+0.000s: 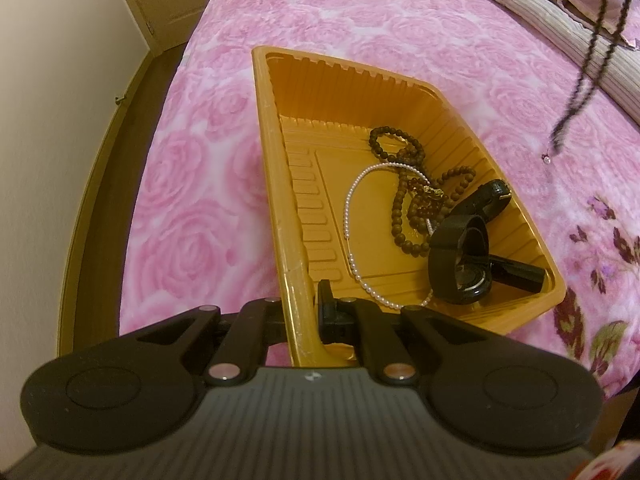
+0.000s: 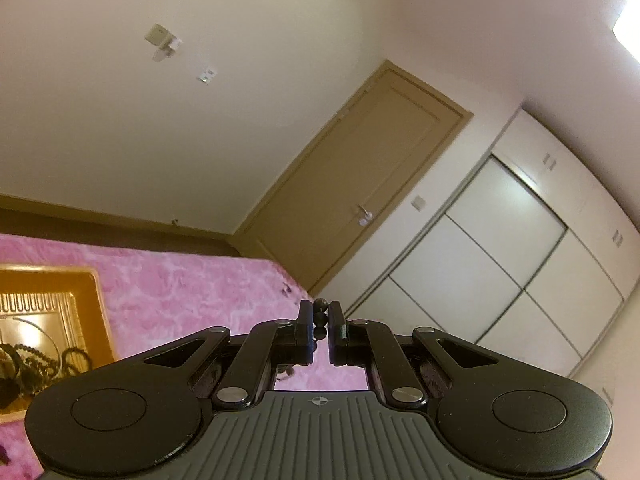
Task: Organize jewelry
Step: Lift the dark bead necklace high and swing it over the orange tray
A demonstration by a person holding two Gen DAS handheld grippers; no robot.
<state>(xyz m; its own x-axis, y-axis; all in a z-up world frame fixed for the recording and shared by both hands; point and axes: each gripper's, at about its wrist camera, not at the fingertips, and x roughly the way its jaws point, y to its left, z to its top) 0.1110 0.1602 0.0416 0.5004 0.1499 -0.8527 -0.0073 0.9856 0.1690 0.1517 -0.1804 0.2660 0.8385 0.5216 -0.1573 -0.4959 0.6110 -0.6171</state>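
Note:
A golden plastic tray [image 1: 276, 184] lies on the pink rose bedspread. My left gripper [image 1: 302, 300] is shut on the tray's near rim, one finger inside the wall and one outside. In the tray lie dark bead bracelets [image 1: 404, 216], a white pearl necklace [image 1: 352, 200] and a black watch [image 1: 460, 264]. My right gripper [image 2: 320, 306] is raised and shut on a dark bead strand [image 2: 320, 318]. In the left wrist view that bead strand [image 1: 580, 80] hangs down over the bed, right of the tray. The tray [image 2: 94, 300] also shows low at the left of the right wrist view.
The pink bedspread [image 1: 360, 20] spreads around the tray, with a striped pillow [image 1: 600, 60] at the far right. A brown door [image 2: 360, 184] and white wardrobe doors [image 2: 500, 248] stand beyond the bed. The bed's left edge drops to a dark floor [image 1: 120, 128].

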